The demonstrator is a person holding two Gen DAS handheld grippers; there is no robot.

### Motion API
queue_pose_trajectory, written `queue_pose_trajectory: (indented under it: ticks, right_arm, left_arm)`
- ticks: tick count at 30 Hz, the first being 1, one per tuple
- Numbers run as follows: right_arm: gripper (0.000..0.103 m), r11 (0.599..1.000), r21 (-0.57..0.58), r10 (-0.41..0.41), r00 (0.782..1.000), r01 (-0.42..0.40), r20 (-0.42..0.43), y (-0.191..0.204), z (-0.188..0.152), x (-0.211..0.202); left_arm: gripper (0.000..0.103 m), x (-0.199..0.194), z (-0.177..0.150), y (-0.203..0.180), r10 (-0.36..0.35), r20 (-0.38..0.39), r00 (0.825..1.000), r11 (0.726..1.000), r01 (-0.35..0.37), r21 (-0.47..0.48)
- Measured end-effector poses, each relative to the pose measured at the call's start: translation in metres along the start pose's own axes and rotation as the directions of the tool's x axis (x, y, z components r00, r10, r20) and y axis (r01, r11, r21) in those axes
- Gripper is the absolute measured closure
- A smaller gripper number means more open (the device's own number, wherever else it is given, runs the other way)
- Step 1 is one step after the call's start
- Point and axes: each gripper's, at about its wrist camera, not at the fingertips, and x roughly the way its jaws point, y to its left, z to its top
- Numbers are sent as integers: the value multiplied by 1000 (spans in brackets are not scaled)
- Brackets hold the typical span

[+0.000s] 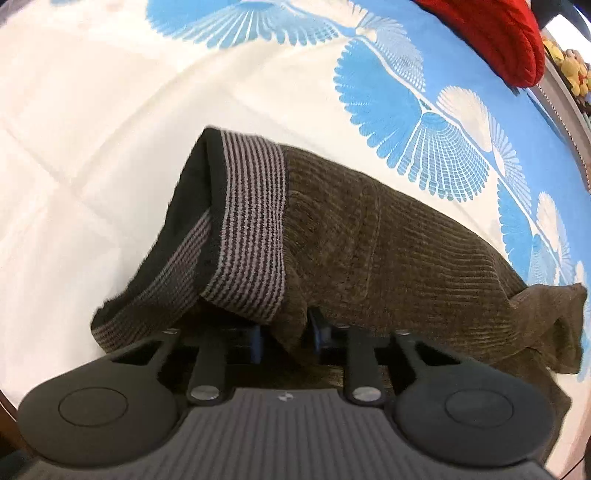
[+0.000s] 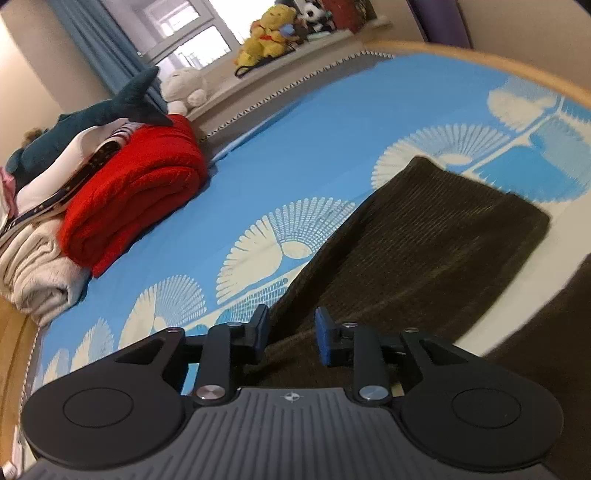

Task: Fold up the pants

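Note:
The brown corduroy pants (image 1: 388, 240) lie on the bed, and their grey-and-black striped waistband (image 1: 251, 221) is lifted toward the camera. My left gripper (image 1: 286, 338) points steeply down at the near edge beside the waistband, its blue pads shut on a fold of the brown cloth. In the right wrist view the pants (image 2: 424, 236) stretch away as a flat folded strip. My right gripper (image 2: 291, 334) hovers low over their near end. Its jaws stand apart, with the cloth lying beneath the gap and not pinched. More brown cloth (image 2: 554, 350) fills the lower right corner.
The bedsheet (image 2: 295, 140) is blue with white fan prints, cream on its other half (image 1: 92, 129). A folded red blanket (image 2: 140, 192) and a stack of beige clothes (image 2: 37, 266) sit at the left. A plush shark (image 2: 110, 107) and other stuffed toys (image 2: 269, 33) are behind them.

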Motion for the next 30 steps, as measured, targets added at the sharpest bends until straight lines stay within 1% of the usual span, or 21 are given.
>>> queue_pose_trajectory:
  ticks: [3,6,9,11,14,17,18,19,20,21,23,26,30]
  right_arm:
    - [69,999,50,12,1000,-11,-28,-4,5,34]
    - [67,994,112,22,999,-17,-42,-8,8,64]
    - [63,986,167,26,998,-15,-61,-10,8,94]
    - [62,984,179,23,997,-9,-77,-10,8,110]
    - [62,981,193,20,995,0,-98,-8,4,132]
    - [62,985,174,13,994,7,-113,-1,-1,146]
    - [70,988,155,8,993,10,-117,2,-1,149]
    - [80,992,127,-8,993,23,-118,5,0,149]
    - [95,995,93,-35,993,46,-111,11,1,149]
    - [98,996,78,-42,994,50,-100,13,2,147]
    - [100,997,60,-44,997,47,-64,17,7,134]
    - [100,997,57,-44,999,44,-17,21,18,98]
    - [100,999,11,-36,999,36,29,26,21,24]
  left_arm:
    - [82,-8,-2,-9,22,32,999,999,-23,33]
    - [84,-14,-1,-12,34,52,998,997,-38,64]
    - [85,-14,6,-16,35,54,998,996,-39,78]
    - [85,-14,7,-14,29,55,998,996,-34,85]
    - [85,-14,9,-14,16,53,998,995,-21,95]
    - [86,-14,9,-14,10,55,998,994,-16,111]
    - [86,-15,9,-14,8,54,999,994,-14,111]
    - [86,-16,9,-15,6,57,998,993,-12,117]
    - [87,-17,9,-15,5,61,998,992,-13,124]
    - [87,-18,10,-16,4,63,998,992,-12,127]
    - [88,-21,11,-17,-3,68,998,992,-6,126]
    - [90,-30,12,-18,-20,107,994,991,5,131]
    - [92,-49,7,-14,-43,163,986,990,21,138]
